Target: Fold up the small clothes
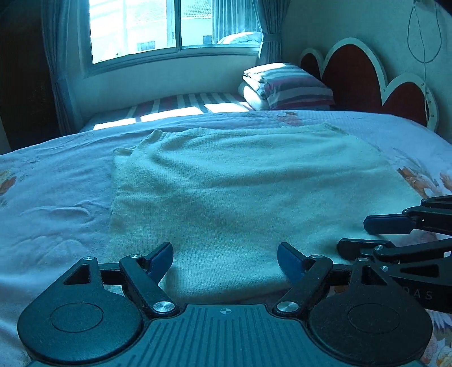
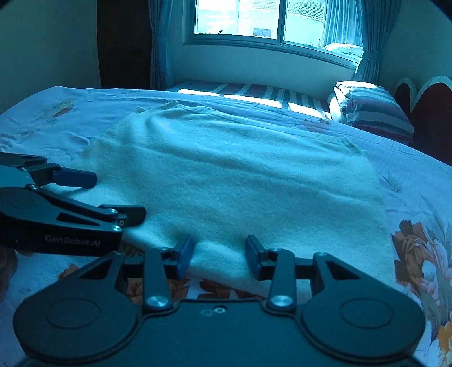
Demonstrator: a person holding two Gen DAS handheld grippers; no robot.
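Note:
A cream knitted garment (image 1: 240, 192) lies spread flat on the bed; it also shows in the right wrist view (image 2: 240, 175). My left gripper (image 1: 225, 261) is open over the garment's near edge, its fingers astride the cloth. My right gripper (image 2: 219, 255) is open, its fingers on either side of a small raised ridge at the garment's near hem. The right gripper shows at the right of the left wrist view (image 1: 367, 234), and the left gripper shows at the left of the right wrist view (image 2: 118, 197). Neither holds cloth.
A floral bedsheet (image 2: 418, 248) covers the bed. A striped folded quilt and pillow (image 1: 285, 86) lie at the far side by the red scalloped headboard (image 1: 358, 73). A window with curtains (image 1: 175, 25) is on the far wall.

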